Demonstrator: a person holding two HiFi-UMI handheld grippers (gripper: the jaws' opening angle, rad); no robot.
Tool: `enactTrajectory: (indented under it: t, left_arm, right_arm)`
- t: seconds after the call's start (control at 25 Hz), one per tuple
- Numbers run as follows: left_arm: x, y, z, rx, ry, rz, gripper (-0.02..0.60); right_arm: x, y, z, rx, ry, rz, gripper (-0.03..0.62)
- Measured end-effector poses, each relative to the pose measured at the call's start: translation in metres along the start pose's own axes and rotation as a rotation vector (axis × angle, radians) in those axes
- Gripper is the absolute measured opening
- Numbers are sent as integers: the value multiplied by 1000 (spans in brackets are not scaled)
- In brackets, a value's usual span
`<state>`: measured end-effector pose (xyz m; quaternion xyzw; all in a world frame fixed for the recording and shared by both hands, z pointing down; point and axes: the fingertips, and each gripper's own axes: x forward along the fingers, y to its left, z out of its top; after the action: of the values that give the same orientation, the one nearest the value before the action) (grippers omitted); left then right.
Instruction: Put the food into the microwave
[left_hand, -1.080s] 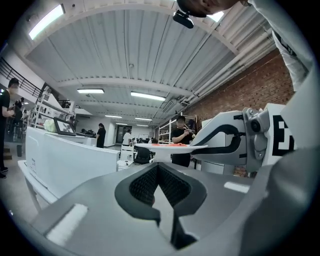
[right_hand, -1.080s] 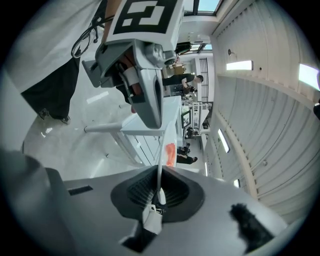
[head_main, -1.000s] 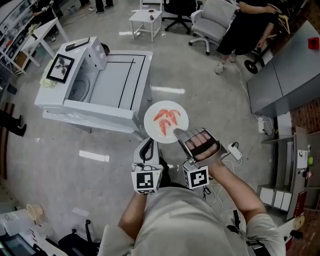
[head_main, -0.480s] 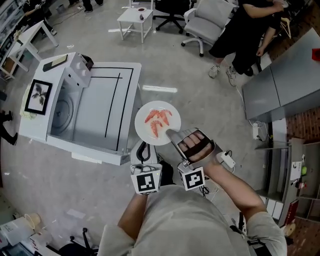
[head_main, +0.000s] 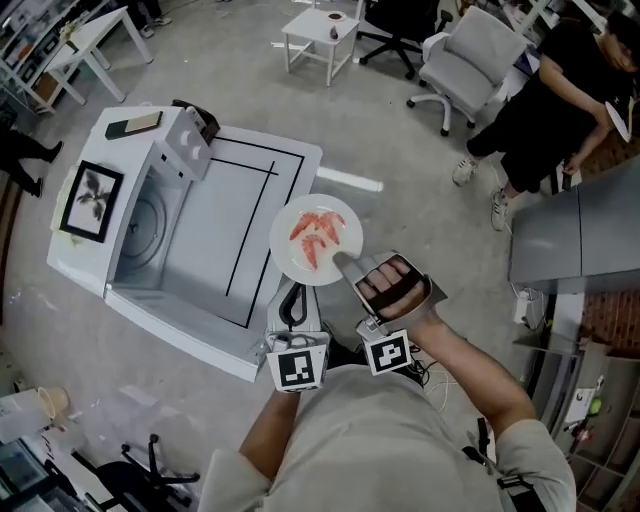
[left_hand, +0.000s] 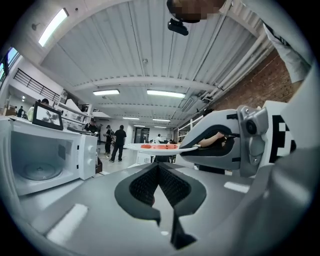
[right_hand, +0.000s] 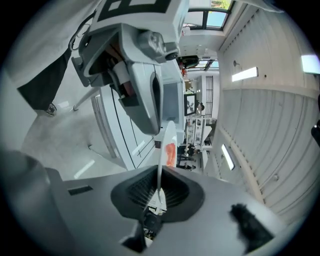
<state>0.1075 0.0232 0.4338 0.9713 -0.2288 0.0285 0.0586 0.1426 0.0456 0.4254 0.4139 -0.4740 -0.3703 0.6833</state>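
Note:
A white plate (head_main: 316, 240) with red shrimp (head_main: 312, 230) hangs level over the right edge of the white table (head_main: 250, 215). My right gripper (head_main: 342, 264) is shut on the plate's near rim; its own view shows the plate (right_hand: 164, 146) edge-on between the pads. The white microwave (head_main: 135, 215) stands to the left on that table with its cavity open and the turntable showing, as in the left gripper view (left_hand: 40, 155). My left gripper (head_main: 290, 296) hovers just below the plate, shut (left_hand: 159, 172) and holding nothing.
A framed picture (head_main: 90, 198) and a dark phone (head_main: 135, 125) lie on the microwave's top. Office chairs (head_main: 470, 60), a small white side table (head_main: 325, 30) and people stand farther off. A grey cabinet (head_main: 575, 235) is at the right.
Both grippers and the plate have travelled toward the microwave table; the plate is now over the table's edge. The grip on the plate is unchanged.

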Motion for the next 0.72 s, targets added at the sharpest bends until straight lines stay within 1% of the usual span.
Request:
enactTrajectory:
  t: [0.08, 0.16, 0.28, 0.36, 0.48, 0.64, 0.72]
  left_arm:
    - [7, 12, -4, 7, 11, 42, 8]
    - [14, 29, -9, 6, 20, 109, 8]
    - [23, 52, -11, -32, 21, 221, 8]
    - [30, 64, -10, -43, 13, 286, 8]
    - [44, 84, -12, -47, -5, 409, 8]
    - [57, 103, -18, -45, -18, 590, 8]
    - [63, 109, -17, -39, -24, 659, 8]
  right_arm:
    - [19, -4, 3, -11, -42, 1, 26]
    - [38, -9, 9, -33, -102, -3, 26]
    - [66, -17, 18, -72, -210, -22, 26]
    - [82, -21, 21, -89, -265, -35, 26]
    - [110, -26, 23, -122, -362, -63, 26]
    - [139, -29, 26, -180, -528, -86, 26]
    - [150, -32, 26, -201, -595, -99, 26]
